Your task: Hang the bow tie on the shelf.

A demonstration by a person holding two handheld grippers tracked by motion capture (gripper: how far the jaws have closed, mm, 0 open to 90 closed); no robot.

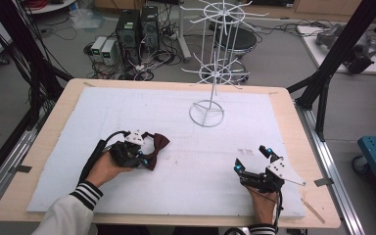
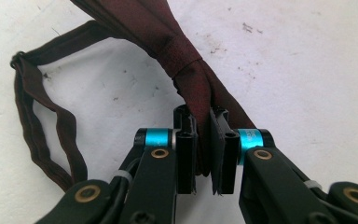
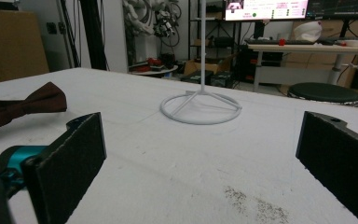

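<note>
While the dark red bow tie (image 2: 186, 56) lies on the white foam mat (image 1: 186, 127) at the left of the table, the left gripper (image 2: 204, 140) has it pinched: both pads are pressed together on one wing of the tie, just below the centre knot. The tie's long axis runs up and away from those jaws in the left gripper view, and its thin neck strap (image 2: 37, 116) loops out to one side, slack on the mat. That's the left hand's piece, no question; the right gripper (image 1: 252, 161) sits well apart at the right of the mat, jaws spread wide and holding nothing.

Now the relation that matters: the white wire display stand (image 1: 210, 73) stands at the far middle of the mat, ahead and to the right of the clamped tie, so I'd judge any carry goes forward and across towards it. The left gripper view gives the grip and the strap's loop up close. The right gripper view offers the stand's ring base (image 3: 200, 108) low across the mat, with the tie's free wing (image 3: 42, 100) off at its left edge. The high view adds the stand's radiating hooks.
</note>
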